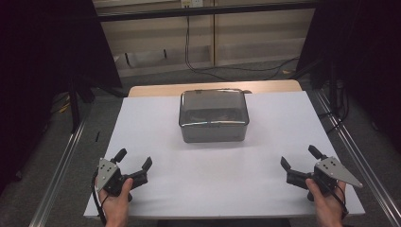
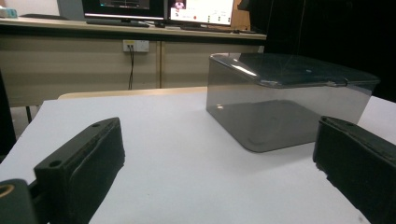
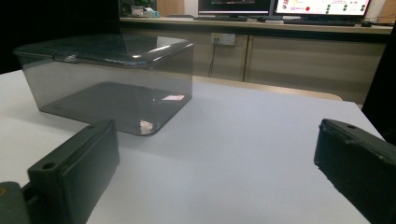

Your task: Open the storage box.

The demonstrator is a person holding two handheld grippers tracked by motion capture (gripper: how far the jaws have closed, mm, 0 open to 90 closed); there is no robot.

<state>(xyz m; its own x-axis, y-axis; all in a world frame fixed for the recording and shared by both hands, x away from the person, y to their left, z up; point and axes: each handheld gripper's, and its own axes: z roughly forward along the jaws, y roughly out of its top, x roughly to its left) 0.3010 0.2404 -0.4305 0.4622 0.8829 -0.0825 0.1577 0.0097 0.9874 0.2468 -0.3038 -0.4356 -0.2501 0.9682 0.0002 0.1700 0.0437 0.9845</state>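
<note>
Each tool, the left tool (image 1: 135, 160) and the right tool (image 1: 299, 158), rests open and empty on the worktop (image 1: 156, 142), angled inward toward the smoky lidded box (image 1: 213, 116) lying crosswise midway ahead, equally near both.

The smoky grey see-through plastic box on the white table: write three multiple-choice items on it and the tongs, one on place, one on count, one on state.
1. Where does the smoky grey see-through plastic box stand on the white table?
A. At the near left corner
B. Toward the far middle
C. Between the jaws of the right tongs

2. How many boxes stand on the table?
A. One
B. Two
C. Three

3. How is the box's lid?
A. Off, lying beside it
B. Propped up on edge
C. On, closing the box

Answers:
1 B, the high view shows it centred, toward the far edge, apart from the left tongs and the right tongs, both open and holding nothing.
2 A, a single box stands there.
3 C, the lid sits flat on the rim in both gripper views.
</note>
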